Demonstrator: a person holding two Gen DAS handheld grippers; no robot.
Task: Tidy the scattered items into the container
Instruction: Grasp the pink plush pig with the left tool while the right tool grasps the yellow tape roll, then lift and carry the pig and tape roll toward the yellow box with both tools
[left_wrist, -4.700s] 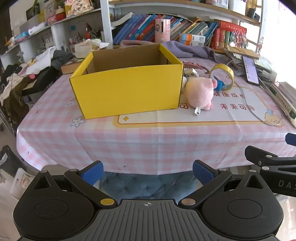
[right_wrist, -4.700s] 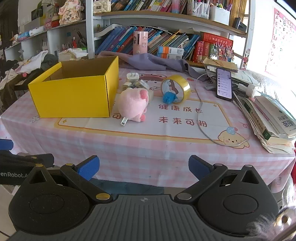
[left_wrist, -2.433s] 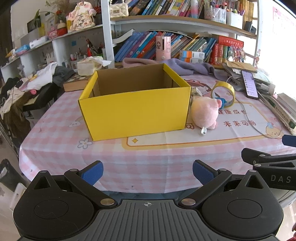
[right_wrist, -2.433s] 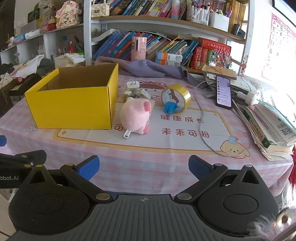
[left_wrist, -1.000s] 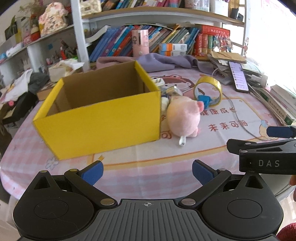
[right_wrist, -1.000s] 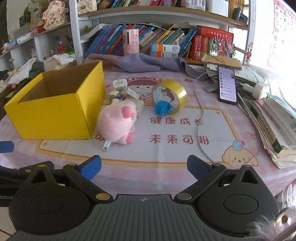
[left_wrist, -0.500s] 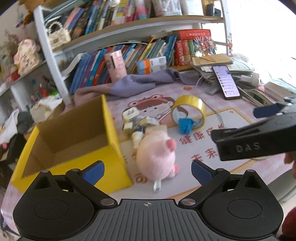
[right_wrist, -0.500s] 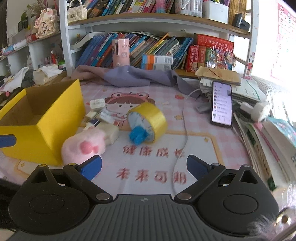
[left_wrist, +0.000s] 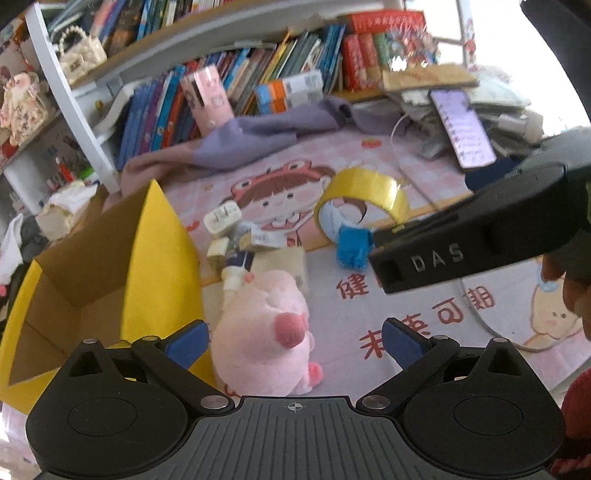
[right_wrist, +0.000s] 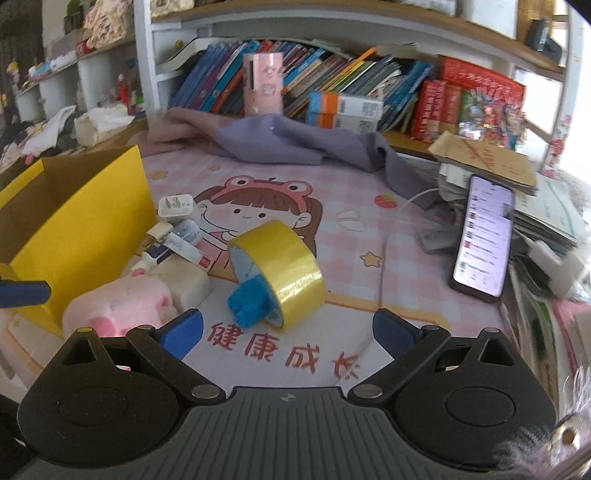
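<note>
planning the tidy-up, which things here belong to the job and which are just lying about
For the job: yellow box, pink plush pig, yellow tape roll, white charger plug, small packets beside the box.

Just lying about: phone, purple cloth, stacked papers, shelf books.

right gripper (left_wrist: 476, 236) body hides part of the yellow tape roll (left_wrist: 364, 197), small items (left_wrist: 240, 243) beside yellow box (left_wrist: 110, 273) too blurred to identify
</note>
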